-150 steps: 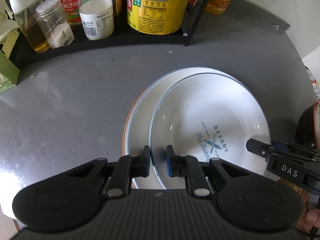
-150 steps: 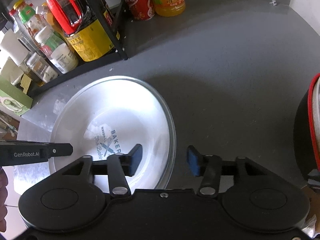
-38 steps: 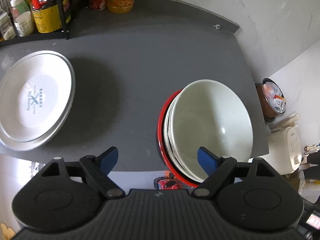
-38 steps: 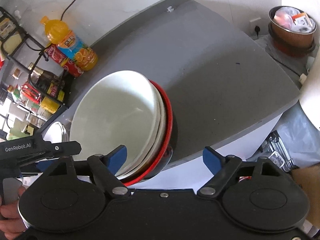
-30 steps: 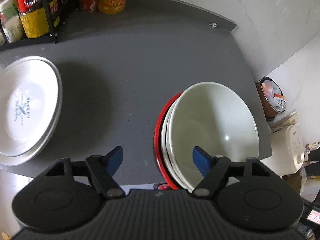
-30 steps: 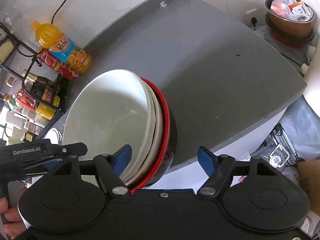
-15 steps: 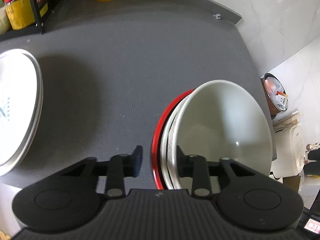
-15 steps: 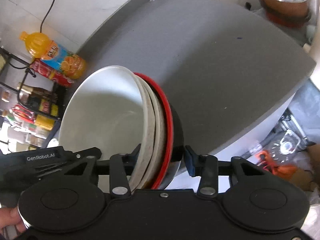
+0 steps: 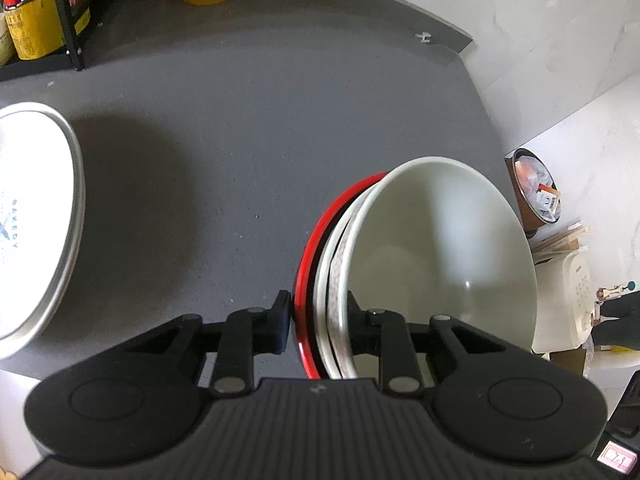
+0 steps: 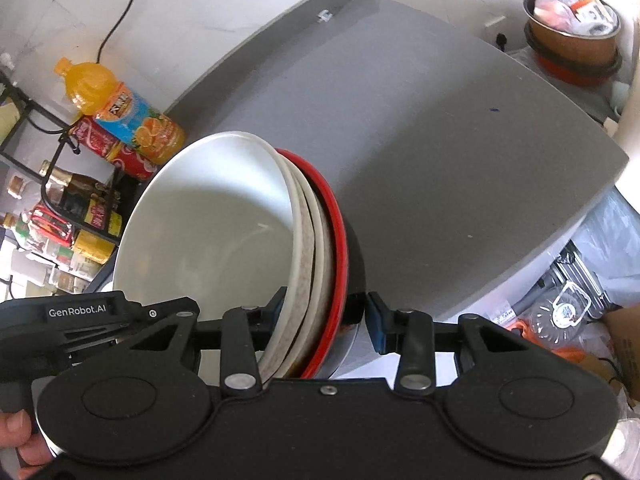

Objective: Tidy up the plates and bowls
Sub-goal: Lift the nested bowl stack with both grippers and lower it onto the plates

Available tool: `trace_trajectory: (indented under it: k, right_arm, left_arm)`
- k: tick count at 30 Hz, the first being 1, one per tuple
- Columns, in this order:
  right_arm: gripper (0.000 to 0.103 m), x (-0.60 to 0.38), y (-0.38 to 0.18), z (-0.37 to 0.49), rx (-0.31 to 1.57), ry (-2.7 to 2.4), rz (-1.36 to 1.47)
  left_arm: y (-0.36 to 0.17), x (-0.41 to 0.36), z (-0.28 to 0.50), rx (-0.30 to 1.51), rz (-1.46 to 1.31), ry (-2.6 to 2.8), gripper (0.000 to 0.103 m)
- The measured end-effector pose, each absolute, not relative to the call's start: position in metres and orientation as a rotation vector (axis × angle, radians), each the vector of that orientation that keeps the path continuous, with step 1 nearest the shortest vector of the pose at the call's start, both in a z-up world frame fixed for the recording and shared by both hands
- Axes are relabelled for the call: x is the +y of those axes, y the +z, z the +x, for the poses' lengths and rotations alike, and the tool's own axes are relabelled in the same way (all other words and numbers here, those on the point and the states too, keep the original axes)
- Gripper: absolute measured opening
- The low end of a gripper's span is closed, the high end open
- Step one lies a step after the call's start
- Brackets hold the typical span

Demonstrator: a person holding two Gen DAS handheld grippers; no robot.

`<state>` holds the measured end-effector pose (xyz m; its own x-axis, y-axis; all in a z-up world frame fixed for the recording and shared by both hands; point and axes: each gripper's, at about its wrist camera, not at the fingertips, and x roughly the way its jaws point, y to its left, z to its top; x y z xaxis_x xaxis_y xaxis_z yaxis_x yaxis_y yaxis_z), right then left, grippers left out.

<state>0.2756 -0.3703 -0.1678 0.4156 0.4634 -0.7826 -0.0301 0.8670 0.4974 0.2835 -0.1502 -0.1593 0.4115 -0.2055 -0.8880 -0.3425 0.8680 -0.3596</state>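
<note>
Both sets of jaws are clamped across the rims of a nested stack of bowls (image 9: 436, 256): the left gripper (image 9: 316, 316) grips its near-left edge and the right gripper (image 10: 324, 316) its near-right edge, one finger inside and one outside in each case. A glossy white ceramic bowl (image 10: 208, 232) sits innermost, inside a speckled cream bowl (image 10: 308, 256), which sits inside a black bowl with a red rim (image 9: 310, 256). The stack is at the near right part of the dark grey countertop (image 9: 248, 128), tilted. A white enamel plate with blue bakery lettering (image 9: 36, 216) lies well apart at the left. The white bowl's inside is bare and shiny.
</note>
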Motion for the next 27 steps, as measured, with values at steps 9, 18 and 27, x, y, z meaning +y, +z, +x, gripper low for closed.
trace_trajectory:
  k: [9, 18, 27]
  right_arm:
    - [0.038, -0.329, -0.147, 0.275, 1.087, 0.394, 0.417]
    - [0.039, -0.274, -0.128, 0.275, 1.066, 0.463, 0.388]
    - [0.039, -0.222, -0.119, 0.276, 1.074, 0.504, 0.373]
  left_arm:
    - [-0.135, -0.119, 0.264, 1.113, -0.555, 0.129, 0.024]
    - [-0.113, -0.067, 0.247, 1.074, -0.582, 0.181, 0.024]
    - [-0.1, -0.012, 0.236, 1.046, -0.59, 0.22, 0.024]
